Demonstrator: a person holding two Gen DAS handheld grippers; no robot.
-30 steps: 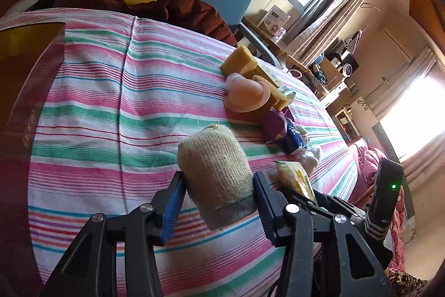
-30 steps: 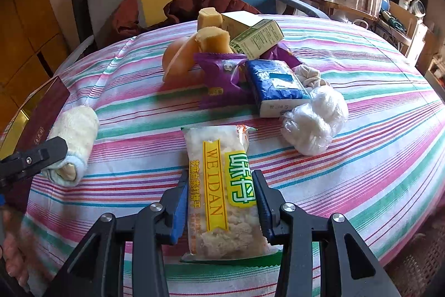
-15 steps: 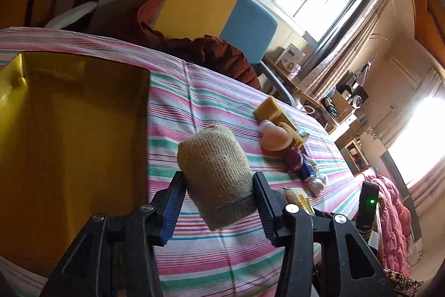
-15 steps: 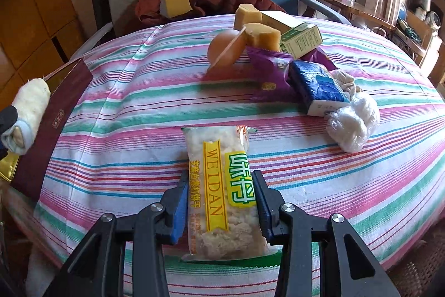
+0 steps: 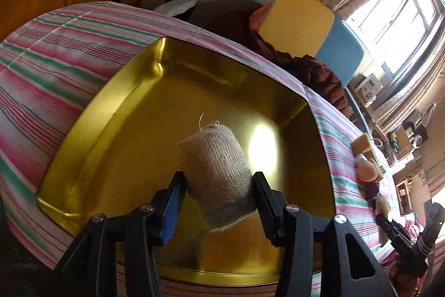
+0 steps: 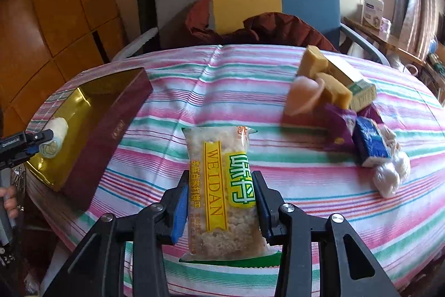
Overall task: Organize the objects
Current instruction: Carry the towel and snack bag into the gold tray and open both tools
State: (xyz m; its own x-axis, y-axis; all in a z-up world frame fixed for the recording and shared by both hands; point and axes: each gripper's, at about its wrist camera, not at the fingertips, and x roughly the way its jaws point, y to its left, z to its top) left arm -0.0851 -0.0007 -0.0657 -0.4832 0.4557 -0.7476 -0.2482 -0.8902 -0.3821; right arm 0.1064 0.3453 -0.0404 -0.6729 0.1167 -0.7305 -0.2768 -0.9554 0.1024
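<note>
Beside box [image 6: 91,127], loose clutter [image 6: 342,113]

Daylight from window [image 5: 395,16]; glare patch on gold tray [image 5: 155,116]; fisheye edges bent, corners dark.

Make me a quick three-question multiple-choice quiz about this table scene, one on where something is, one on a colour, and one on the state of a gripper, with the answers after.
1. Where is the bandage roll held by the left gripper?
A. Above the gold-lined box
B. Beside the blue packet
C. On the chair

2. What colour is the outside wall of the box?
A. Green
B. White
C. Dark maroon

3. What is the state of the right gripper?
A. Open and empty
B. Shut on the snack packet
C. Resting flat on the striped tablecloth

Answers:
1. A, the left wrist view shows the roll over the gold interior.
2. C, the right wrist view shows its maroon side.
3. B, both pads press the packet's sides.
</note>
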